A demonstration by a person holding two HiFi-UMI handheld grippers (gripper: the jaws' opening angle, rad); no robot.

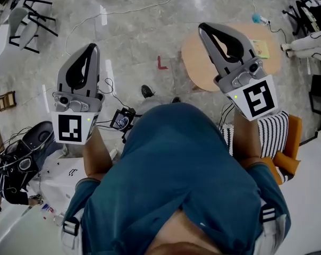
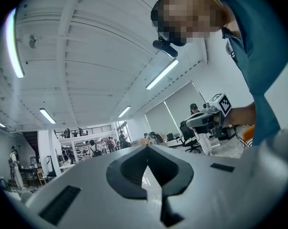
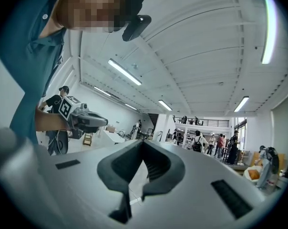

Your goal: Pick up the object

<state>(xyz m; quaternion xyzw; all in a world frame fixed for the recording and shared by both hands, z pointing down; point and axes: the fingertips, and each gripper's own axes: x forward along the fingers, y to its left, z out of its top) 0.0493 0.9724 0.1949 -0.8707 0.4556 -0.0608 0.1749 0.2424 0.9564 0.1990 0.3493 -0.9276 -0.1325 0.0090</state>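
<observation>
Both grippers are held out level in front of the person in the teal shirt. At the left of the head view my left gripper is shut with nothing between its jaws; its own view shows the tips meeting. My right gripper is also shut and empty, tips together, and its tip lies over the edge of a round wooden table. A flat yellow-green thing lies on that table, to the right of the right gripper. Each gripper view shows the other gripper across from it.
A red L-shaped mark is on the grey floor between the grippers. Cables run across the floor. A striped and orange chair stands at the right, black chairs at the top left, a dark bag at the left. Several people stand far off.
</observation>
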